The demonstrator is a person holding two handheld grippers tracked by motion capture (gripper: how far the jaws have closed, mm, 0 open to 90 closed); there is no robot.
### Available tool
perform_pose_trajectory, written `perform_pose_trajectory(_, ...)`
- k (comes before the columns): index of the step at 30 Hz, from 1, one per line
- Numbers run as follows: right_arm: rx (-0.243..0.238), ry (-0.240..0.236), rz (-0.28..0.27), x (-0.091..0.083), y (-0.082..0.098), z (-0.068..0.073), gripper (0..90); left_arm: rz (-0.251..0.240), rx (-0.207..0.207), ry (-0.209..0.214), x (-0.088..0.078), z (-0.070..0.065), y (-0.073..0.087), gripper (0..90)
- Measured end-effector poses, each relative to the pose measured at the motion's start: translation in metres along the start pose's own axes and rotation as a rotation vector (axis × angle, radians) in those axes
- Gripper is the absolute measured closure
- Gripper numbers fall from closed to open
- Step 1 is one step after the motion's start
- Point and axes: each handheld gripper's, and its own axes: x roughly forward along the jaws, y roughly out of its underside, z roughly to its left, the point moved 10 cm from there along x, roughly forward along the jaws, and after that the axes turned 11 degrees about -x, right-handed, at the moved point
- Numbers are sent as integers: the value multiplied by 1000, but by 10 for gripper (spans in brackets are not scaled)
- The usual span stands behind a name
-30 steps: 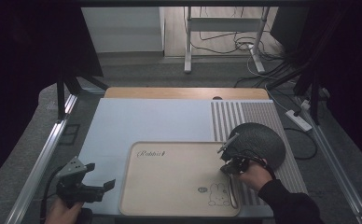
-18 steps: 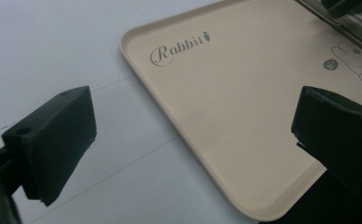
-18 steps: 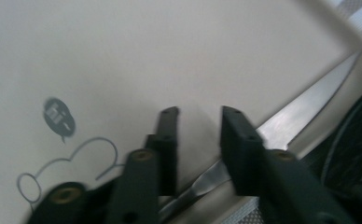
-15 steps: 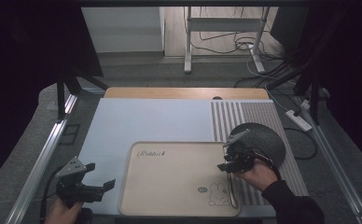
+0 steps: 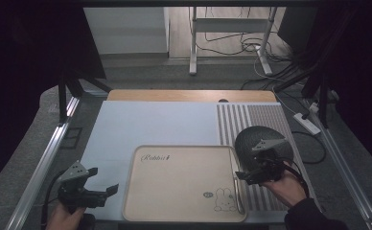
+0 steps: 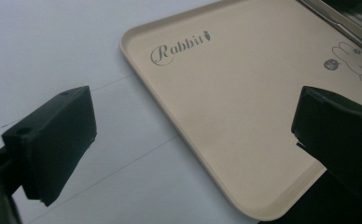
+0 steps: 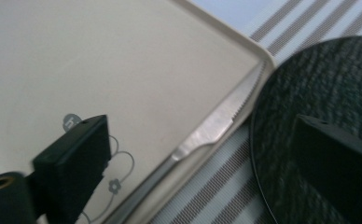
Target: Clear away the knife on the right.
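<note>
Right gripper (image 5: 246, 176): jaws just opened wide, nothing between them.
Knife (image 7: 212, 128): lies along the tray's (image 5: 174, 211) right rim.
Left gripper (image 5: 105, 184): open, empty.

Steel serrated knife (image 7: 207, 133) flat along beige tray's (image 7: 123, 56) right rim

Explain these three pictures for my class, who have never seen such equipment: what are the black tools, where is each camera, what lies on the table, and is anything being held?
A person holds a hand tool in each hand, each with two black jaws. The high view looks down on the table: the left gripper beside a beige tray, the right gripper by a dark round plate on a striped mat. The other two cameras ride on the grippers, looking along their jaws. A table knife lies along the tray's edge. The right jaws have just been opening; both grippers are open and hold nothing.
</note>
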Motion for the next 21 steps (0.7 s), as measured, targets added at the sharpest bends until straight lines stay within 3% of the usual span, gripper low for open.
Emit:
perform_pose_trajectory(9, 37, 95, -29, -20, 23, -6, 0, -2, -2, 1, 0, 0, 0, 9)
perform_pose_trajectory(21, 171, 150, -112, -49, 46, -16, 0, -8, -12, 2, -1, 1, -1, 7)
